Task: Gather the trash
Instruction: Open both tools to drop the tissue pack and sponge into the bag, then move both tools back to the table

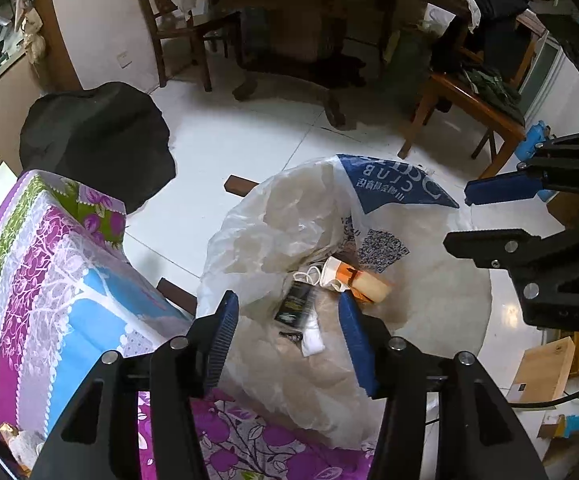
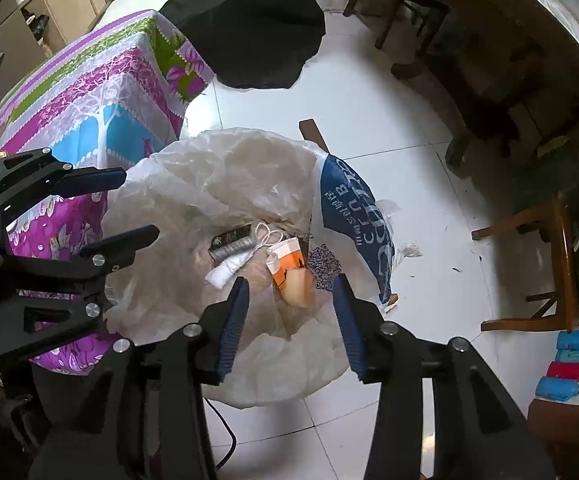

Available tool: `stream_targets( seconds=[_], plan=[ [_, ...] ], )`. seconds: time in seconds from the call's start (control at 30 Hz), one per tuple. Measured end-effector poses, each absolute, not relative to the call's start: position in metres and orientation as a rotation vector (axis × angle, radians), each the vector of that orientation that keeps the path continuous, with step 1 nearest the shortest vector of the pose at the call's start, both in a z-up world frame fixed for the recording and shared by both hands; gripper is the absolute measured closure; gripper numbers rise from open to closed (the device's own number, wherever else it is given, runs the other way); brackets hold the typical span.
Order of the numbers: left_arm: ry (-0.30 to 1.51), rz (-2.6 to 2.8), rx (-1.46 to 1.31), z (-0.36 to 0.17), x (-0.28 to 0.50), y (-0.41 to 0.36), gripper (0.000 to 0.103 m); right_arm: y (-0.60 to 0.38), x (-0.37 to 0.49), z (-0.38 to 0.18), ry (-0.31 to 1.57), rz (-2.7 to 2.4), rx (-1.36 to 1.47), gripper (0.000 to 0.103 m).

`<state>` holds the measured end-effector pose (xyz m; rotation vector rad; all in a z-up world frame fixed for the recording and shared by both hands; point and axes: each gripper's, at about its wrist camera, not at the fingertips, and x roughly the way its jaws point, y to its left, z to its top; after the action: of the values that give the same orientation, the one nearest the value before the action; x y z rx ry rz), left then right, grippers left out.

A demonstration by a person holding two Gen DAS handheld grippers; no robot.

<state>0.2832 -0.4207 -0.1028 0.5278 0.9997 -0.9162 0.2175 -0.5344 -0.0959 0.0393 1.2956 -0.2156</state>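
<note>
We are hovering both parted, empty grippers, left gripper (image 1: 287, 336) and right gripper (image 2: 291, 320), over the trash bag (image 2: 209, 184) beneath them, likely gathering its rim next.

The right tool (image 2: 289, 320) hangs with jaws apart over a paper cup (image 2: 289, 268) in the plastic bag (image 2: 209, 184).
</note>
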Motion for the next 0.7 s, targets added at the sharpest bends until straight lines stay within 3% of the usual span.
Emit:
stream_targets(
  seconds=[0.37,0.7],
  plan=[
    [0.947,-0.859,0.506,-0.095,0.275,-0.401,0.050,-0.524,0.211,-0.093,1.256,-0.217,0.035,0.061],
    [0.828,-0.680,0.445,-0.090,0.262,-0.310,0.050,-0.460,0.186,-0.080,0.899,-0.206,0.005,0.061]
  ],
)
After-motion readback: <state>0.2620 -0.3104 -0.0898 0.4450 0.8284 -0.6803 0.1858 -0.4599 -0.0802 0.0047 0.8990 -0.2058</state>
